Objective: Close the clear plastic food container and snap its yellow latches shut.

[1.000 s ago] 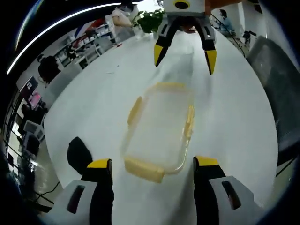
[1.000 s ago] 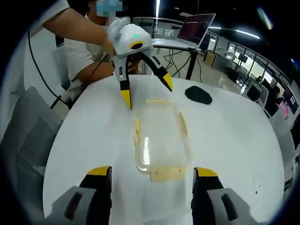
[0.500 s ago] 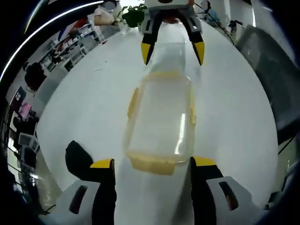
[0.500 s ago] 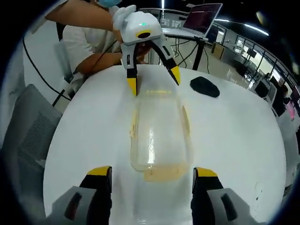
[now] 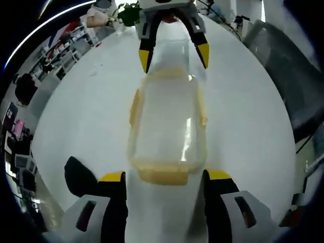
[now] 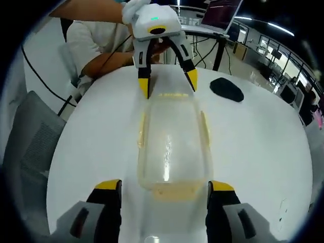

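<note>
The clear plastic container lies lengthwise on the white table with its lid resting on it. Yellow latches stick out along its long sides and at both ends. My left gripper is open, its two jaws flanking the near end latch. My right gripper hangs open over the far end. In the right gripper view the container runs away from me. There my right gripper stands open around its near latch, and the left gripper is open at the other end.
A black rounded object lies on the round white table beside the container. A grey mesh chair stands at the table's edge. A person's arm reaches in behind the left gripper. A laptop sits further back.
Both grippers have closed in on the container from its two ends; their open jaws now flank the end latches. The container has straightened in line with them.
</note>
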### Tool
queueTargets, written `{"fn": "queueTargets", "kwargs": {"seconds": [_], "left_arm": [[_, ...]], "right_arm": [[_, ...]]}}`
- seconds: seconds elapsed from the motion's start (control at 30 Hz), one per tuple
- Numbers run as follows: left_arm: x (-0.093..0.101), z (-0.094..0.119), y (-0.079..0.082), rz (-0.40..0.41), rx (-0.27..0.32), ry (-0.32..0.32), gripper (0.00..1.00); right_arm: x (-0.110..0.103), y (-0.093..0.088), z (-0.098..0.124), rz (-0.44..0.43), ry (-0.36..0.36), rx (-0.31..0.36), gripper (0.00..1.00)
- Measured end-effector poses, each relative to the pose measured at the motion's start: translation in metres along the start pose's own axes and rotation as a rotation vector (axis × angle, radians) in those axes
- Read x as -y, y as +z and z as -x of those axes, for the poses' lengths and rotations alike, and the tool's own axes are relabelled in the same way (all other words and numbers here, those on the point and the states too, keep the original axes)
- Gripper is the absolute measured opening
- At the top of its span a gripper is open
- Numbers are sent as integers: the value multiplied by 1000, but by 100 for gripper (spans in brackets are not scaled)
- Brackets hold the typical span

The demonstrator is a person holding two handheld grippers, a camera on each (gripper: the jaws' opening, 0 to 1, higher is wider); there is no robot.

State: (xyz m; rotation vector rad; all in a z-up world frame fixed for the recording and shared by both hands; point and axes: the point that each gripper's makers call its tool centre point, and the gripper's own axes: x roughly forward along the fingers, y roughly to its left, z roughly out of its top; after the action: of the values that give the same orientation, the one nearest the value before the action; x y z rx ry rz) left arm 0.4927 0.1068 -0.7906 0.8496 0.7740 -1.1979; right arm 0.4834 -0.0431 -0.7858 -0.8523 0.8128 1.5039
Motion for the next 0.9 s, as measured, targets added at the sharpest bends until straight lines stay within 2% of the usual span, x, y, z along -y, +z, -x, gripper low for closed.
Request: {"fn": "queueTargets", "kwargs": {"seconds": [0.1,0.2,0.3,0.47,0.73,0.9], "left_arm": [[2,-3,-6,-12,-35,-45,53],[7,-4,-4,-33,-28,-76,47],[6,-6,-3,-53,-34,-88,47],[5,-7,-3,-58,-37,-109,46],[6,-8,0,-64,-43,-122,38],[7,-7,1,-62,-42,-136,38]], "right_arm": [[-1,-5,-4,-9,13,-19,67],[1,-8,-5,-16,12,-36,66],[5,-9,-5,-28,9,-39,65],[3,-20,-8,-17,14,-84,62],[10,-18,-11,-3,-3,-90,58],[11,-20,-11,26,-10,-104,55]]}}
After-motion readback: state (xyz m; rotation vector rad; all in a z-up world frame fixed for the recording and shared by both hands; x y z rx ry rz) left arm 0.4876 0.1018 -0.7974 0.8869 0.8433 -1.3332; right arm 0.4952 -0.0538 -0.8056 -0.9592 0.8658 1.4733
